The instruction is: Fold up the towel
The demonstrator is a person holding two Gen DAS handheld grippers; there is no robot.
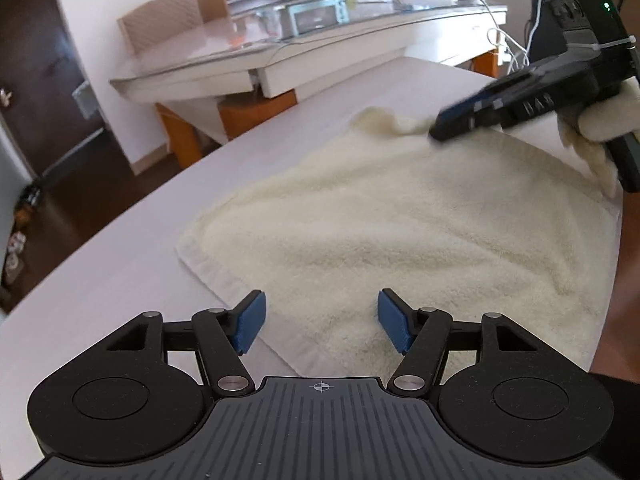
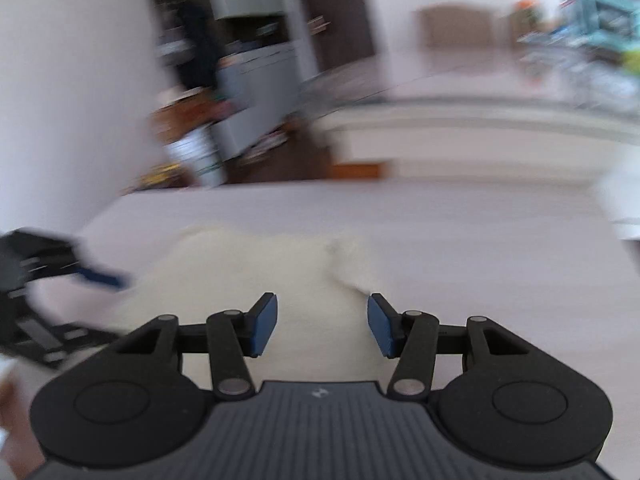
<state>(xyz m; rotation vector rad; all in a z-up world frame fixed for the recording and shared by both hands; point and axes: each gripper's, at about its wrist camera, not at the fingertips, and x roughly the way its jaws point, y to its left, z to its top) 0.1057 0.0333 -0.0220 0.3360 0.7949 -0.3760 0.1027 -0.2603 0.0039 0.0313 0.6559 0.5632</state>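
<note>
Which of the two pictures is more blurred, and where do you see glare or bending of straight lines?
Right wrist view: strong blur over the towel, the table and the room; only the right gripper itself looks sharp. Left wrist view: mostly sharp, the towel clear, the right gripper slightly smeared; glare on the glass-topped desk; the table edge curves from the fisheye lens.

Soft, even daylight; left wrist view sharp, right wrist view motion-blurred (background smeared); fisheye bending at edges.
</note>
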